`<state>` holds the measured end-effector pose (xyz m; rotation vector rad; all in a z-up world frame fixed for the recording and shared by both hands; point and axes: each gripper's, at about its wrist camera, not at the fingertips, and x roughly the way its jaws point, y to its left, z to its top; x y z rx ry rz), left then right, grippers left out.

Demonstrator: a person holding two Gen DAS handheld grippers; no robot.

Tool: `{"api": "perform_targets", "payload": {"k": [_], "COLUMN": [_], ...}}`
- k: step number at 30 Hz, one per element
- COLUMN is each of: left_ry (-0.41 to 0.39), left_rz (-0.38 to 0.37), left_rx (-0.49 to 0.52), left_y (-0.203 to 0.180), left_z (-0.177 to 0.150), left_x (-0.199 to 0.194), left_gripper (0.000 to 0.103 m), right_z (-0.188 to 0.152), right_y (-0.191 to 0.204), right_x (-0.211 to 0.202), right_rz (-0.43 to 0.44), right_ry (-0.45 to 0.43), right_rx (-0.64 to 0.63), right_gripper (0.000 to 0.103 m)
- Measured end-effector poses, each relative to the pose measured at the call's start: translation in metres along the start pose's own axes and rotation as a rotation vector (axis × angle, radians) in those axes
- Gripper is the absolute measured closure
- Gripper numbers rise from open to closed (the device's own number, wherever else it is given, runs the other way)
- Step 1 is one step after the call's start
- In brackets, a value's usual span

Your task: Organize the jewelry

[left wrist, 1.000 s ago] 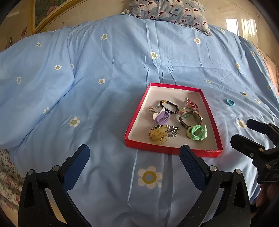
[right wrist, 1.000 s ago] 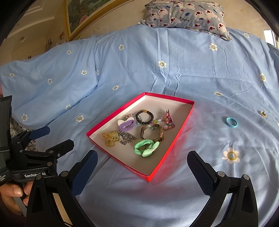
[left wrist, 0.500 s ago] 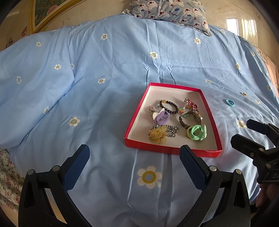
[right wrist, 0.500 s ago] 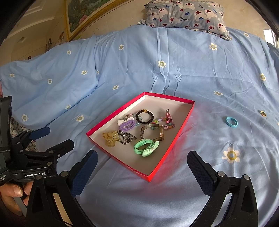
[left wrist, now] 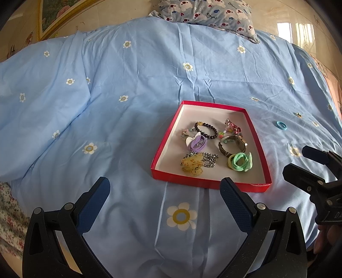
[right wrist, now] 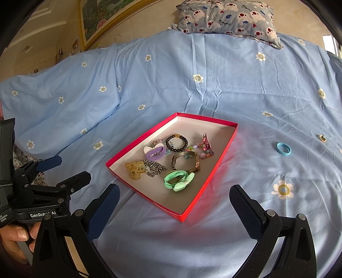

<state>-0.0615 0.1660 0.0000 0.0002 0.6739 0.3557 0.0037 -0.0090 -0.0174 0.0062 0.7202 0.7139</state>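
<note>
A red tray [left wrist: 162,147] [right wrist: 226,149] lies on the blue bedspread and holds several pieces: a black bead bracelet [left wrist: 206,129], a purple band [left wrist: 198,143], a watch [left wrist: 233,143], a green hair tie [left wrist: 240,161] [right wrist: 178,179], a yellow clip [left wrist: 192,164] and a chain. A blue ring-shaped band [left wrist: 281,125] [right wrist: 283,148] lies on the bedspread to the right of the tray. My left gripper [left wrist: 164,190] is open and empty, in front of the tray. My right gripper [right wrist: 174,197] is open and empty, at the tray's near right.
A small gold item [right wrist: 321,138] lies on the bedspread right of the blue band. A patterned pillow [left wrist: 205,10] sits at the far end of the bed. A folded duvet ridge [left wrist: 42,89] rises on the left.
</note>
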Motion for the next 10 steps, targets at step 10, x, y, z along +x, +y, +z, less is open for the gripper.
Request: {"api": "perform_targets", "payload": {"k": [10], "left_ry": [0.004], "left_rz": [-0.007], "left_rx": [0.001], "left_y": [-0.0031], "left_z": [0.0004], "left_x": [0.0018], "left_gripper": [0.0], "right_z": [0.0005], "right_y": [-0.0005], "right_x": [-0.0007], "right_rz": [-0.001], "right_ry": [0.002], "right_rx": [0.005], "right_gripper": [0.0]}}
